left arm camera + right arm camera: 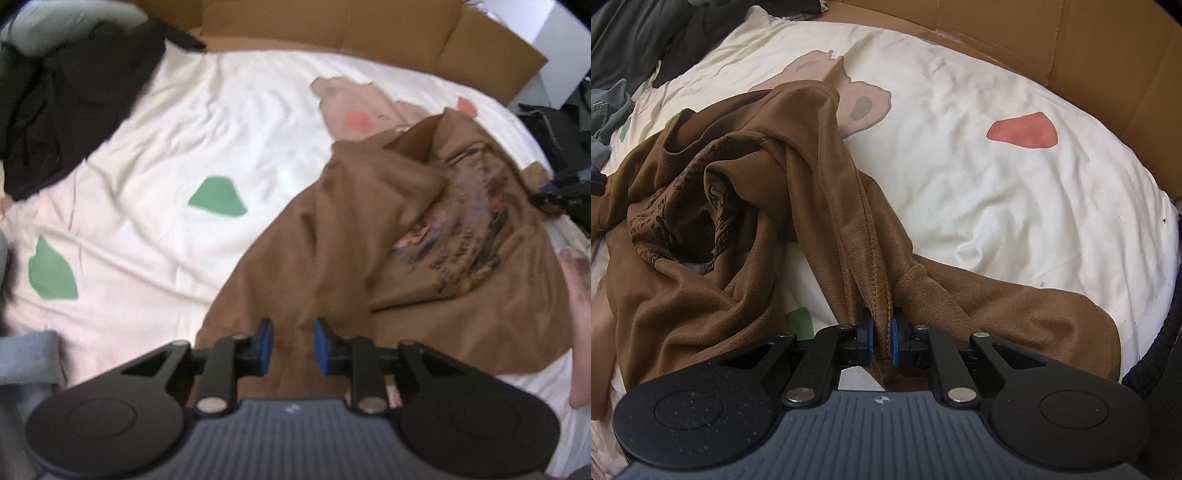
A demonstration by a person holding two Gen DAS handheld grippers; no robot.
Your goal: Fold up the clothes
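Left gripper [293, 345] is being held with its jaws parted above the crumpled brown shirt [369, 240], gripping nothing; a hemmed fold of that shirt, lying on the cream bedsheet [997, 192], is being pinched by the right gripper [882, 341].

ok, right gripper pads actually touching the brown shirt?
Touching. The right wrist view shows the right gripper with its jaws closed on a stitched edge of the brown shirt; the fabric is pinched between the blue pads with no gap.
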